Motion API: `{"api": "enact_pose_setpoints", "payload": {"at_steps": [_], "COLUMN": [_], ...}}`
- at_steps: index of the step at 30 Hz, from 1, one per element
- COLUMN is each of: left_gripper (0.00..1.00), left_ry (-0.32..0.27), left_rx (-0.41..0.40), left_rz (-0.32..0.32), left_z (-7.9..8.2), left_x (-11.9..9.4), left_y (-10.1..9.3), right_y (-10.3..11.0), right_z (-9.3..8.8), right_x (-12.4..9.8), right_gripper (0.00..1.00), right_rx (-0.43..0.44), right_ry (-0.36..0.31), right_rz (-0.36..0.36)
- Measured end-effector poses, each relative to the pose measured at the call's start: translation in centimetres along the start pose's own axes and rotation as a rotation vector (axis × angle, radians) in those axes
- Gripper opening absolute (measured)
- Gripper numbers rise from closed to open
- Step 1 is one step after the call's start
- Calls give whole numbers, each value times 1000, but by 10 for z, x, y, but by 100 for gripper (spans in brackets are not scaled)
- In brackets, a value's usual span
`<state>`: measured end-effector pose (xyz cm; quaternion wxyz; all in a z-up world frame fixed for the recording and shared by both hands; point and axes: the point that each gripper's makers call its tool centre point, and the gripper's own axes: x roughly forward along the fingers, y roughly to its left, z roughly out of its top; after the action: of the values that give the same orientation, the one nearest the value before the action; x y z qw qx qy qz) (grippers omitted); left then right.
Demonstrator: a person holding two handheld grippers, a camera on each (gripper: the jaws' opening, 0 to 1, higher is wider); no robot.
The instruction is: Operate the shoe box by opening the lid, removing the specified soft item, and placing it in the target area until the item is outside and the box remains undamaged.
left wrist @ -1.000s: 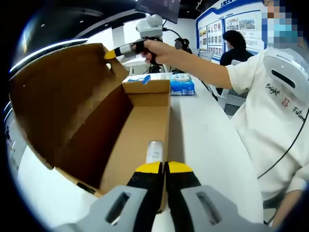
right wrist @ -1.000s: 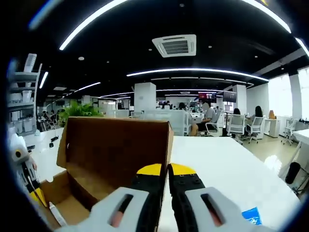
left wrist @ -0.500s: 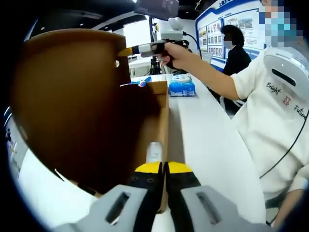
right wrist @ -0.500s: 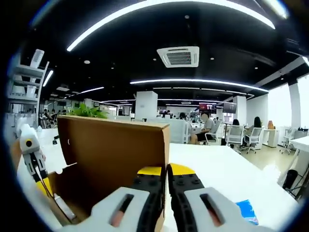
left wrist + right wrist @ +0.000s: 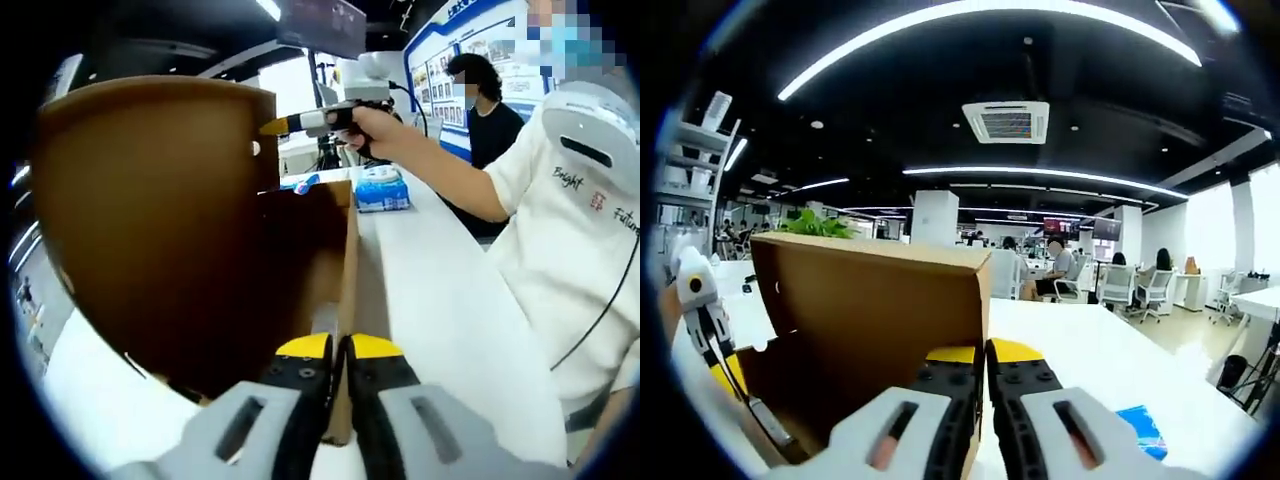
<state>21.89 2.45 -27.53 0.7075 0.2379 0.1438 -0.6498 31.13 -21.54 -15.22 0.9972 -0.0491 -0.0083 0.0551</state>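
A brown cardboard shoe box point(image 5: 345, 250) lies on the white table point(image 5: 440, 320) with its lid point(image 5: 150, 220) standing up at the left. My left gripper point(image 5: 337, 348) is shut on the box's near wall. A pale item point(image 5: 325, 320) lies inside the box just ahead of the jaws, in shadow. My right gripper point(image 5: 275, 127), held in a person's hand, pinches the lid's far top corner. In the right gripper view the right gripper point(image 5: 985, 353) is shut on the lid point(image 5: 880, 310). The left gripper point(image 5: 725, 375) shows at the left, by the box's edge.
A blue and white packet point(image 5: 382, 190) lies on the table beyond the box, and a blue packet point(image 5: 1137, 430) lies at the lower right. The person in a white shirt point(image 5: 570, 230) stands along the table's right side. Another person point(image 5: 485, 100) stands behind.
The lid, with the right gripper on its corner, has swung from leaning back to nearly upright. It now shades most of the box's inside. The left gripper has stayed on the box wall.
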Motion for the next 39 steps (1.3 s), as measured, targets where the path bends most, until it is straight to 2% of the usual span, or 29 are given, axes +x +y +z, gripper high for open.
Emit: {"api": "enact_pose_setpoints", "payload": {"at_steps": [14, 15, 16, 19, 25, 27, 30, 32, 35, 39], "left_gripper": [13, 14, 14, 15, 16, 17, 19, 21, 21, 20], "left_ry": [-63, -79, -99, -173, -203, -224, -236, -264, -304, -403], "left_rx": [-8, 28, 30, -33, -47, -10, 9, -51, -97, -168], "left_rz": [82, 107, 117, 139, 170, 178, 151, 145, 193, 208], "left_z": [3, 3, 4, 10, 9, 10, 14, 20, 26, 40], "left_x": [-5, -7, -8, -12, -21, -23, -24, -25, -34, -50], "left_y": [5, 8, 9, 11, 13, 12, 1, -4, 2, 5], "right_y": [1, 3, 3, 4, 3, 4, 4, 4, 4, 5], "right_z": [-1, 0, 0, -1, -1, -2, -2, -2, -2, -2], "right_x": [-8, -9, -9, -9, -9, -10, -11, -12, -12, -12], "right_gripper": [1, 0, 0, 0, 0, 0, 0, 1, 1, 1], "right_rx": [-28, -26, -34, -63, -48, -44, -50, -51, -44, -44], "right_ry": [-15, -18, -21, -31, -42, -46, -49, -48, -49, -46], "right_rz": [-36, -42, -50, -61, -61, -66, -70, -70, -66, -60]}}
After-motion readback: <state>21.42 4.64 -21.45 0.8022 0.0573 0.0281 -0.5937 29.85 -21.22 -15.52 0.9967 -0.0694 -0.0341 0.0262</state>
